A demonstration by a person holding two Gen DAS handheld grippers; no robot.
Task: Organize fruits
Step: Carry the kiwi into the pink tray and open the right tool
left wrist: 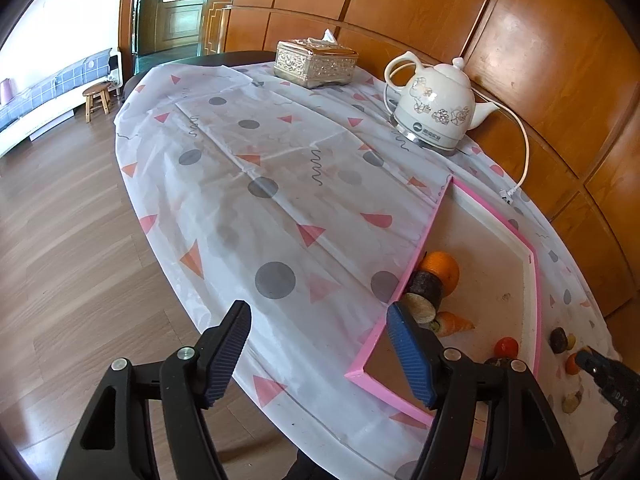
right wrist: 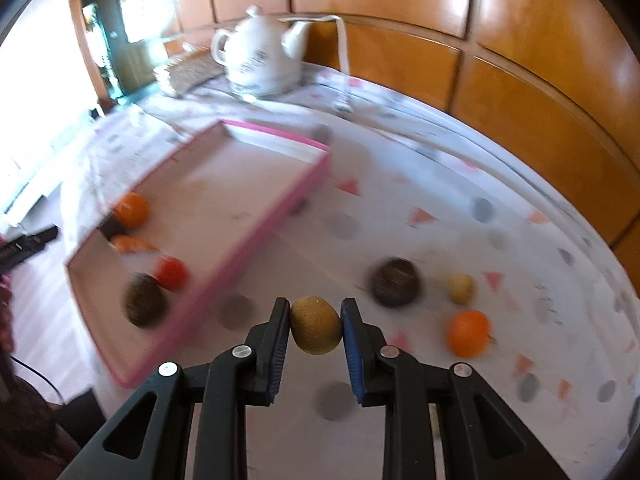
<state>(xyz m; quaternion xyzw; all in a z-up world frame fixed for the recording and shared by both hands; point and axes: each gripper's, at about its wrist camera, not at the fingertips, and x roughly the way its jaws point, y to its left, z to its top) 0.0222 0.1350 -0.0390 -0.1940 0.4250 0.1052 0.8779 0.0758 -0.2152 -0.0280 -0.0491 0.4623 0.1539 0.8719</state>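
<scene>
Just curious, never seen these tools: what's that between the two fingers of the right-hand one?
A brown kiwi, pinched between the right gripper's two fingers, seen in the right wrist view. The pink tray lies ahead to its left.

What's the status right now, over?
Right gripper shut on kiwi, above cloth. Left gripper open, empty. Tray to the left, path looks clear. Three fruits still outside.

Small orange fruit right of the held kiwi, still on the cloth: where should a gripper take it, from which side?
Grip the small round orange fruit across its widest middle, coming from above. It is round with no handle, lies alone on the patterned tablecloth, and both flanks are open. The right gripper is shut on the brown kiwi, so unload that first.
</scene>
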